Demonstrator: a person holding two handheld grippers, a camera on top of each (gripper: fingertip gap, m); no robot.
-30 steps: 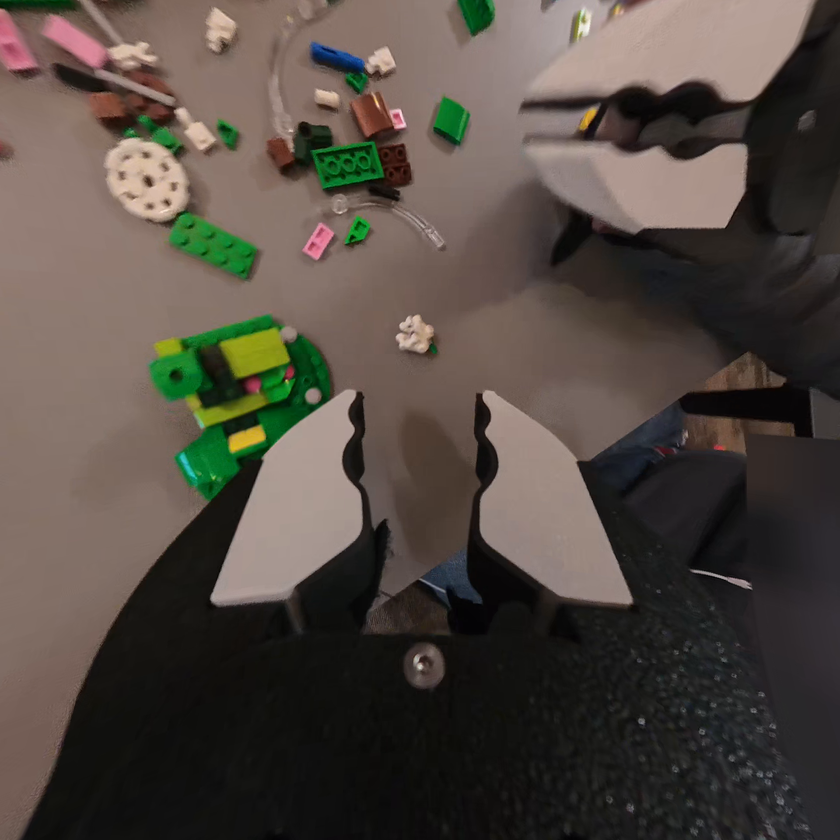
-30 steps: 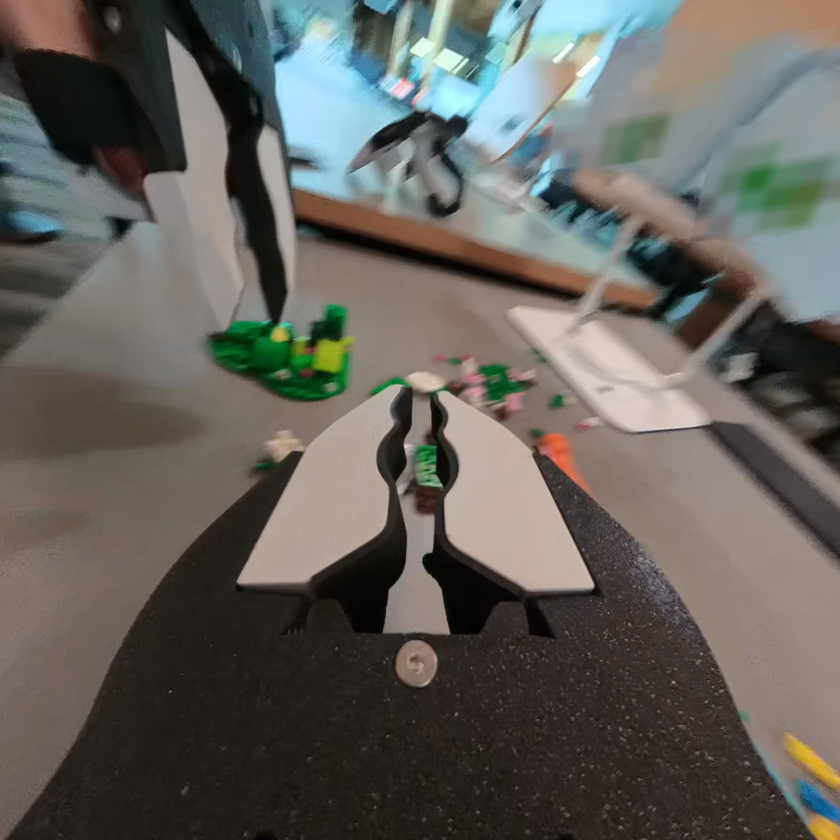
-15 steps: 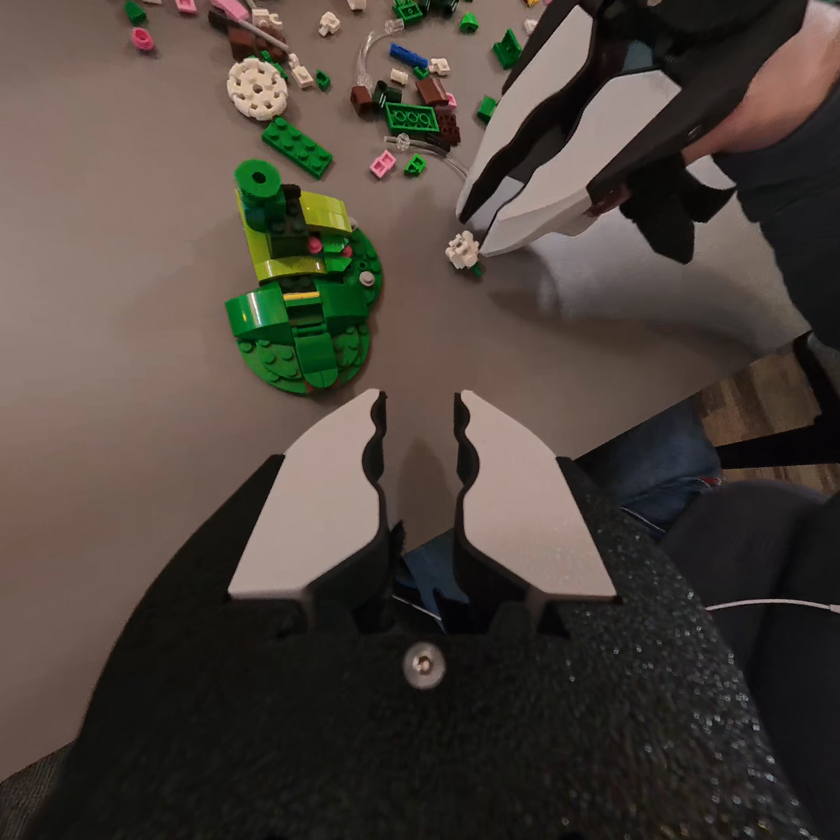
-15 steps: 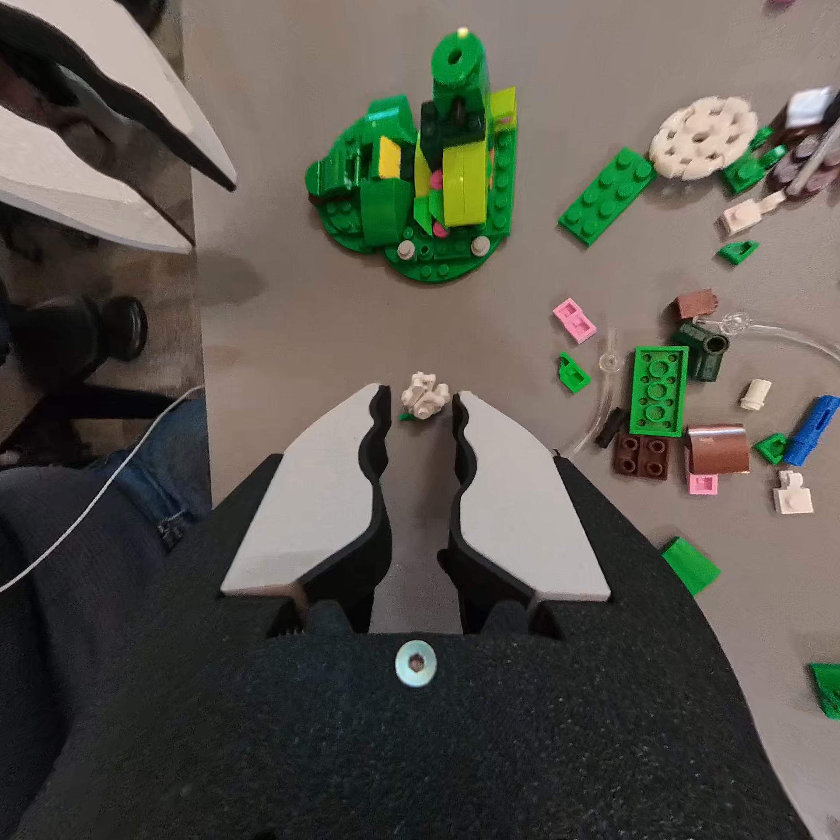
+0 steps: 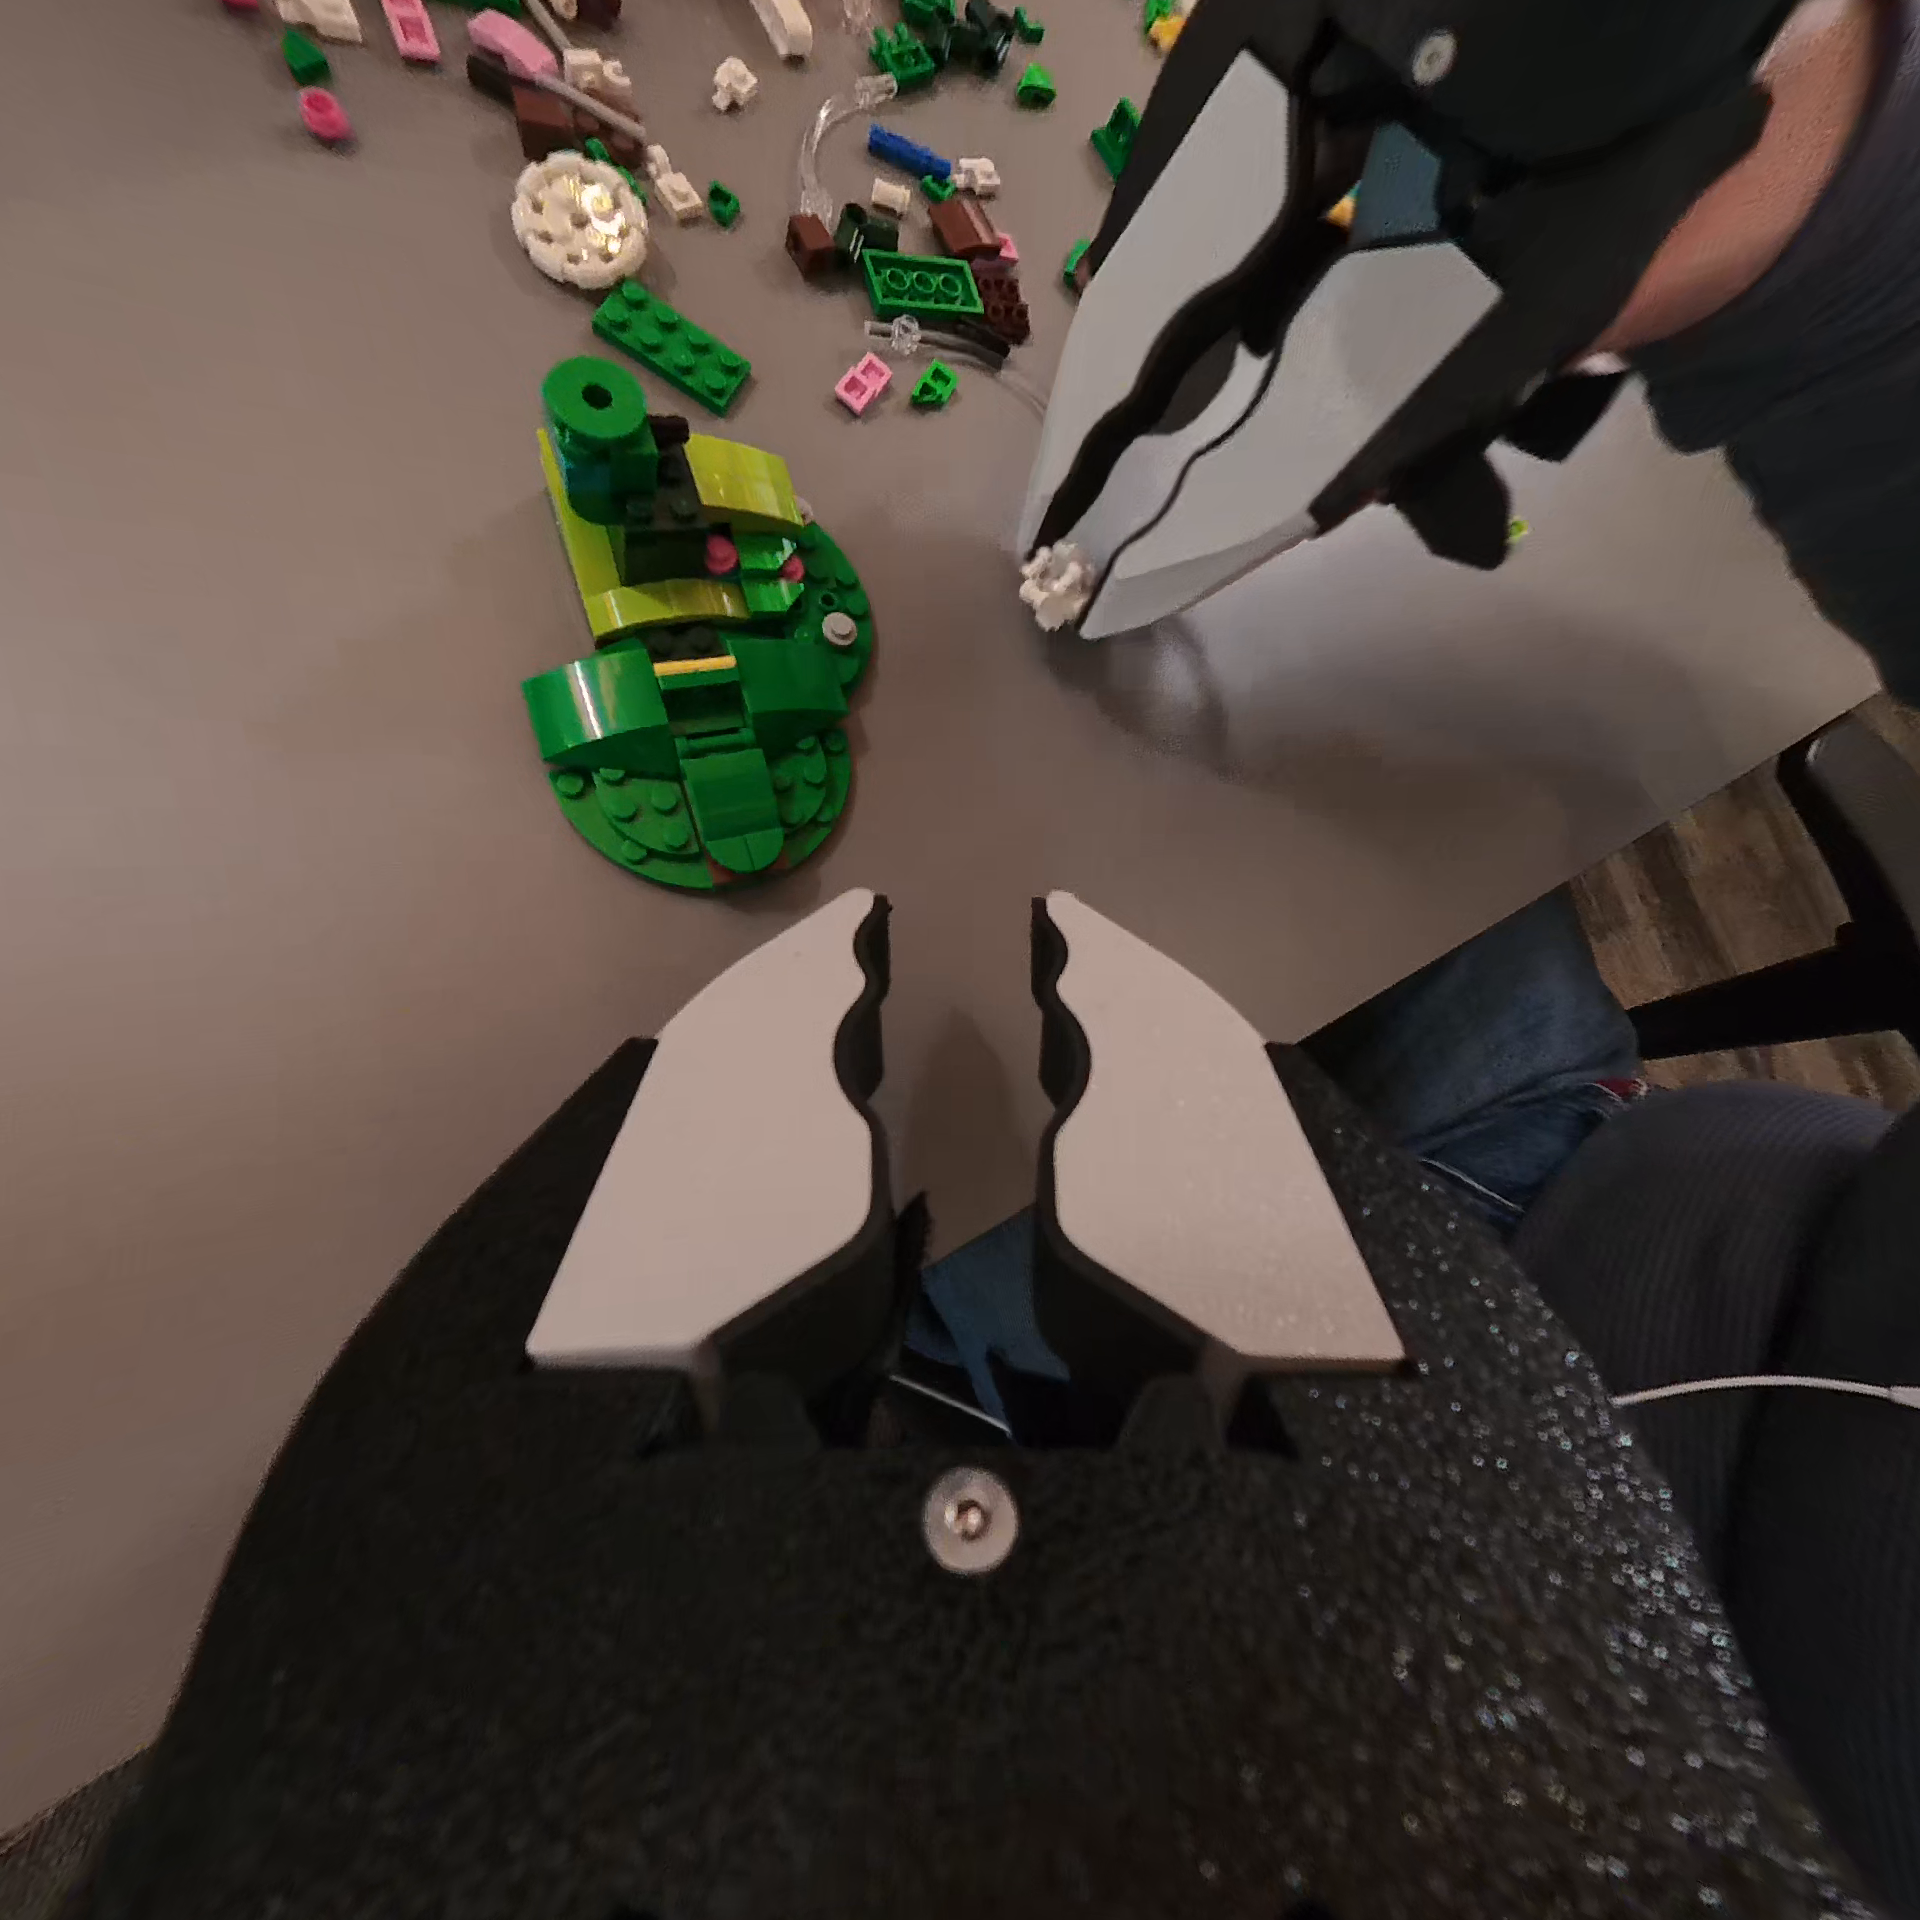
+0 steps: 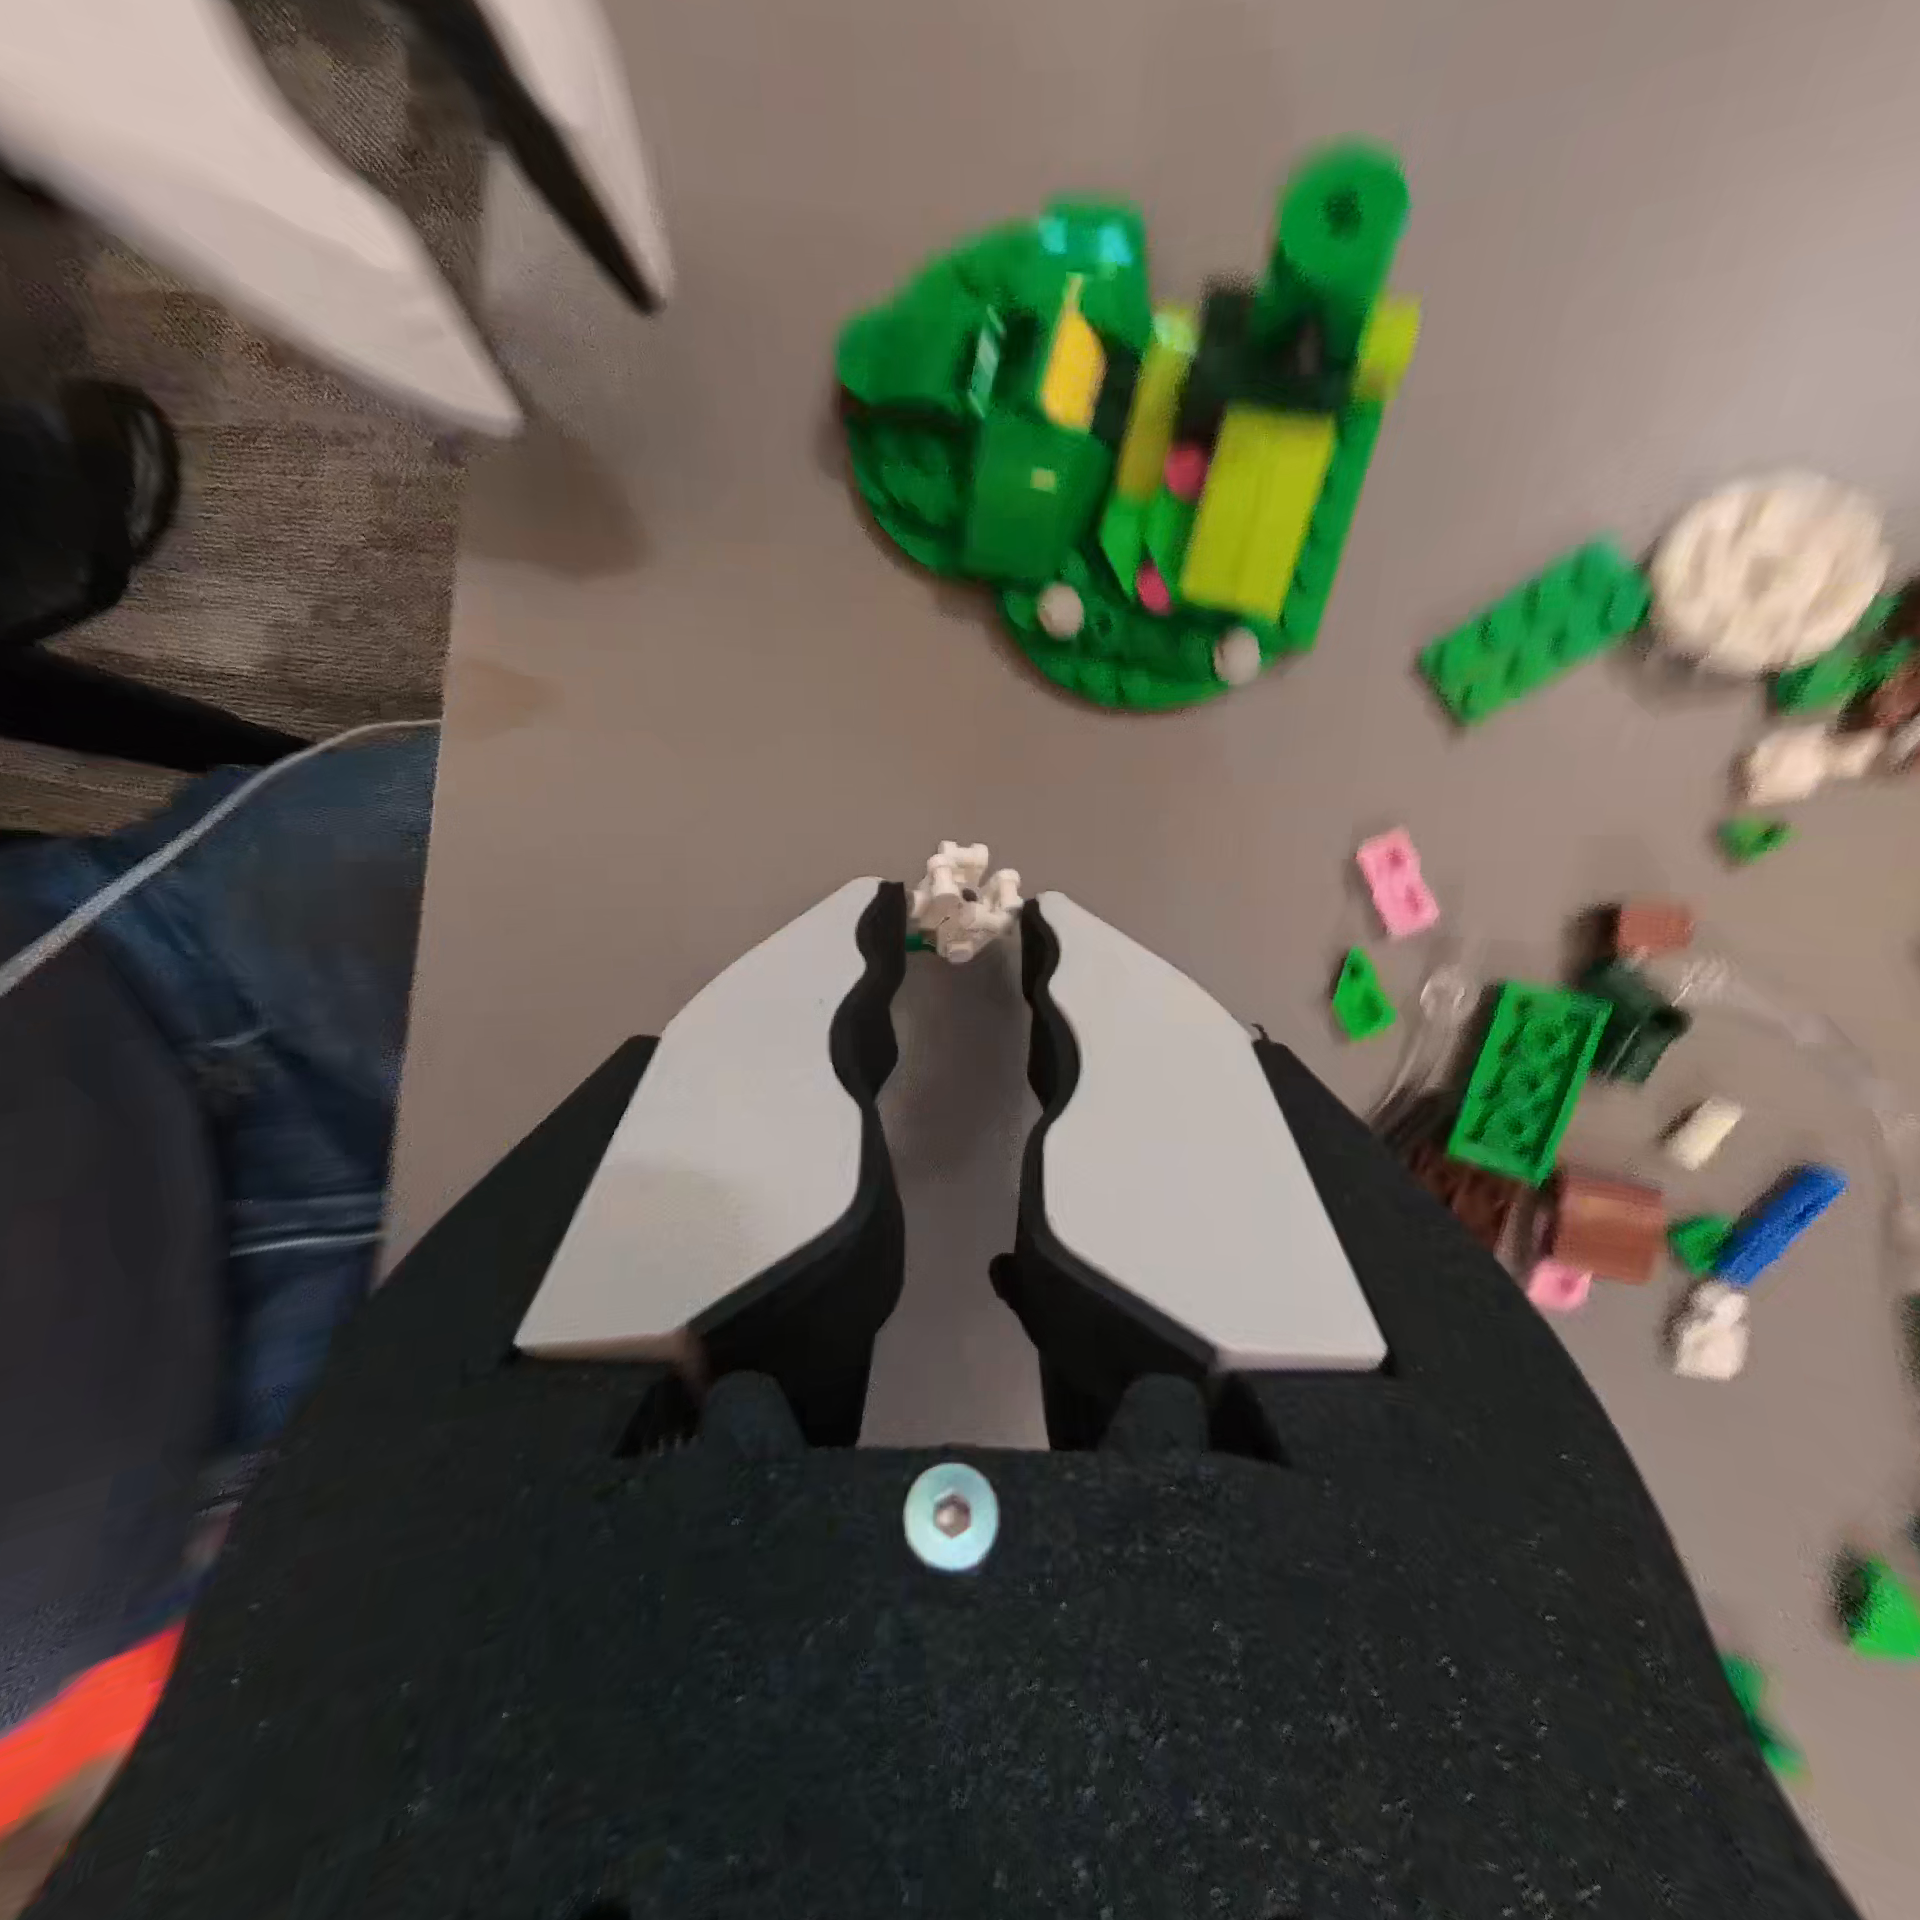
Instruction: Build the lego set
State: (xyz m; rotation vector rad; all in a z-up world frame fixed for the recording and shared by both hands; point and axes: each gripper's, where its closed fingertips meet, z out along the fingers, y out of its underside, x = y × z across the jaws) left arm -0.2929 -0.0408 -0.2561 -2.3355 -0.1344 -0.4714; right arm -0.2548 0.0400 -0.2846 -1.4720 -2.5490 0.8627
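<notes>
While poised beside the green lego build (image 5: 696, 665) on the grey worktop (image 5: 260, 727), right gripper (image 6: 961, 909) jaws pinching a small white flower piece (image 6: 961, 899) at the tips. Left gripper (image 5: 961, 914) jaws narrowly parted, empty, near the worktop edge.

Right wrist view motion-blurred, loose bricks (image 6: 1538, 1081) smeared; left gripper (image 6: 582, 260) cropped by top-left edge

Your light is even and soft; the right claw (image 5: 1070, 597) casts a faint shadow on the worktop (image 5: 260, 727). Your right wrist view looks motion-blurred, perhaps worst at the far edges.
</notes>
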